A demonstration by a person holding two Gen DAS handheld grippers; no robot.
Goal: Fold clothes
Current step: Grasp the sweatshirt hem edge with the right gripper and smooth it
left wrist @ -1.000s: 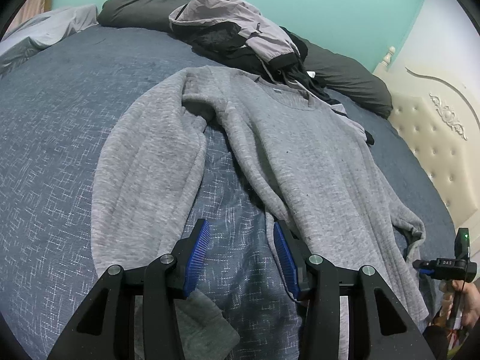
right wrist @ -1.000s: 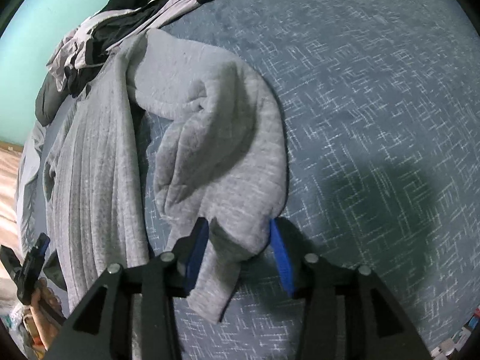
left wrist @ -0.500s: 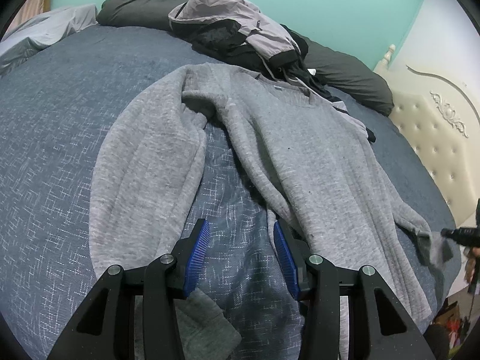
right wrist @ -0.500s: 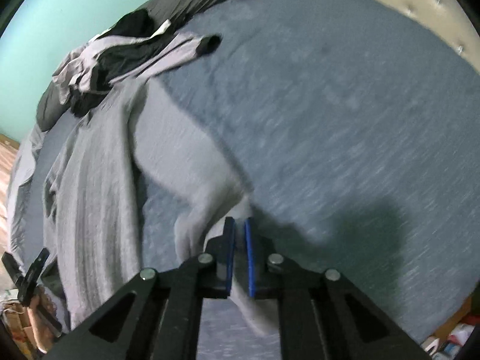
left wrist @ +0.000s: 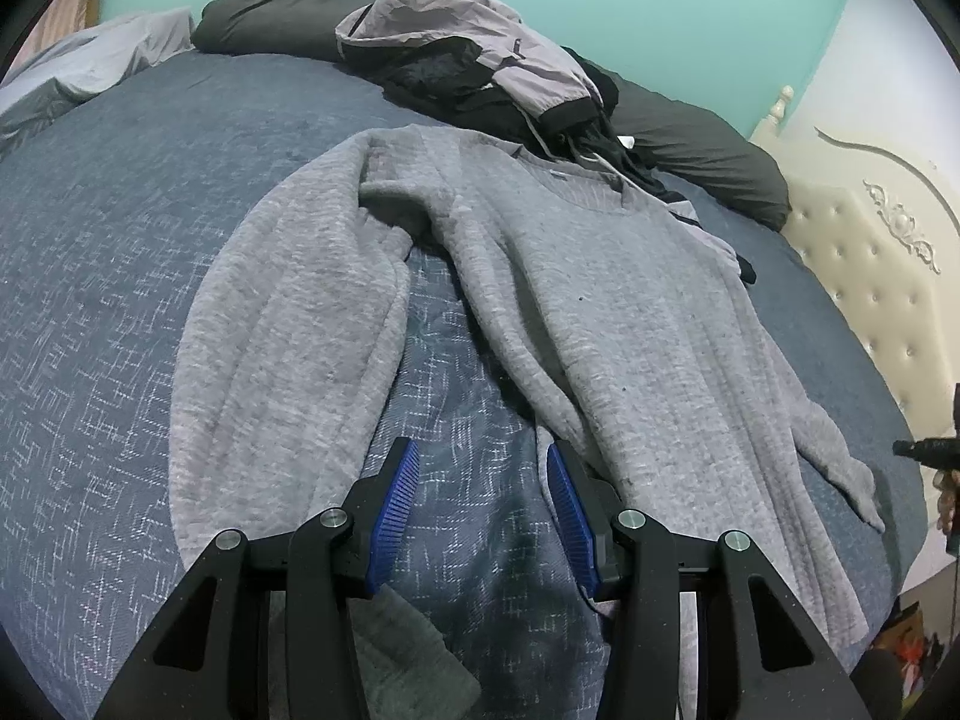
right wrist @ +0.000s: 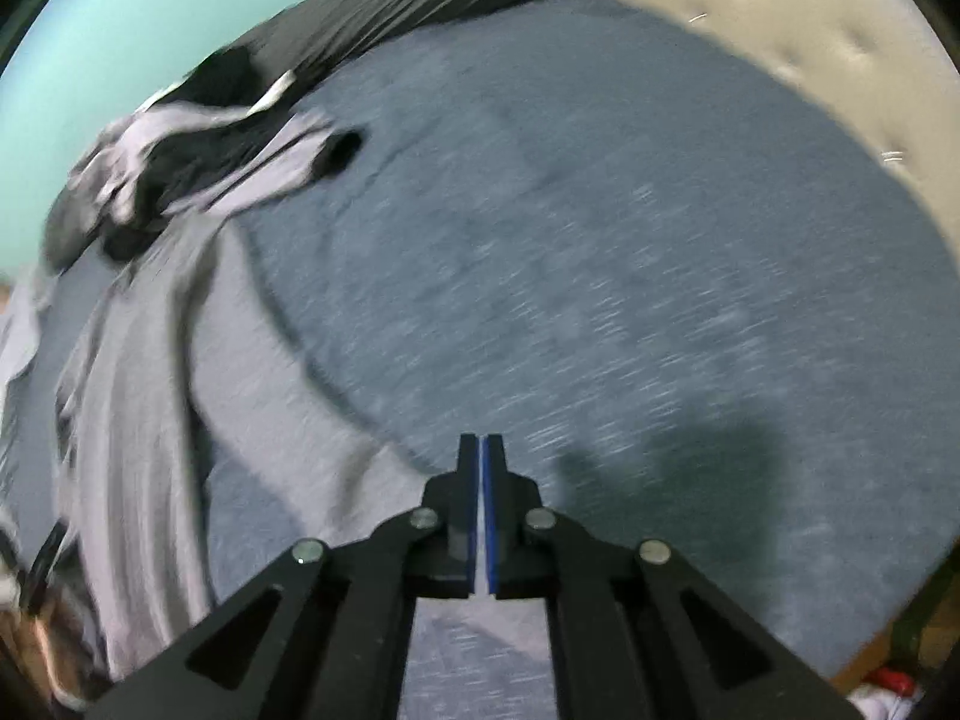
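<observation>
Since a second ago, the right gripper [right wrist: 483, 462] is pinching the grey sweater's [left wrist: 600, 312] sleeve cuff, pulling it straight. Left gripper [left wrist: 483, 498] is hovering spread over the hem. Folding is barely starting.

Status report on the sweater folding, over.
Left gripper open, over bed between sleeve and body. Right gripper jaws just closed, shut; cuff looks clear of them. Grey sweater flat, unfolded. Jacket pile at collar.

The left hand-held gripper [left wrist: 483, 495] points downward, jaws parted and empty; the right hand-held gripper [right wrist: 481, 450] is clamped tight.
</observation>
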